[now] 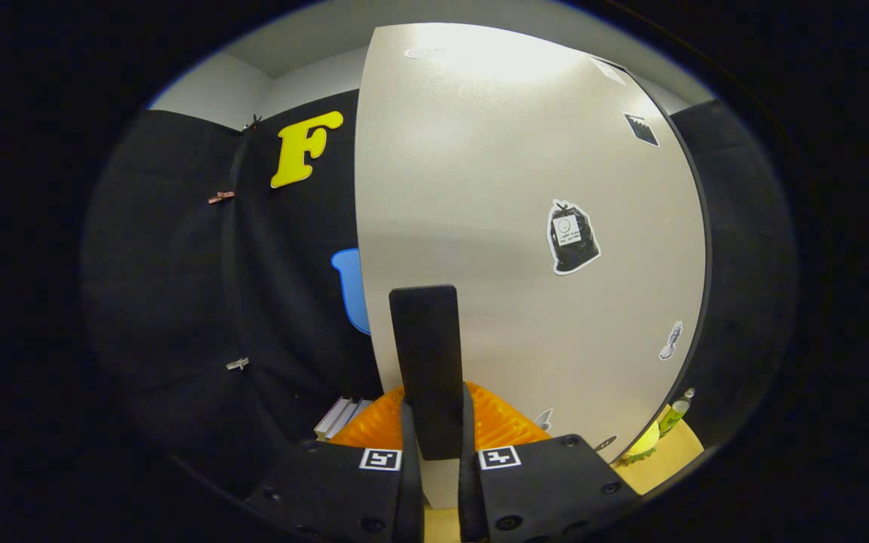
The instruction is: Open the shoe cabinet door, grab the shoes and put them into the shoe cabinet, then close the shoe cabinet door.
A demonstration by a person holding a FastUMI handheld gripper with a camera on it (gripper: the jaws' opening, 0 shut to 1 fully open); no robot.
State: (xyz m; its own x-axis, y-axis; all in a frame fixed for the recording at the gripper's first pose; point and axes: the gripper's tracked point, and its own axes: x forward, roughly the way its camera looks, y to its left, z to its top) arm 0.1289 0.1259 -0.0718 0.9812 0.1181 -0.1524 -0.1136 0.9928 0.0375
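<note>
- Fingers of the hand-held gripper sit pressed close on a dark flat handle that stands upright between them. Which step is this, do you think?
- Door work, by my reading. The pale cabinet door rises right behind the handle, so the grip looks meant to swing it. I cannot tell whether it is opening or closing.
- Any shoes about?
- None I can make out. Something orange and ribbed lies low just beyond the fingers, with a greenish bottle off beside the door's far edge on the tabletop.
- So what does the next move call for?
- Probably a steady pull or push along the door's arc, keeping the pinch firm so the handle doesn't slip.
</note>
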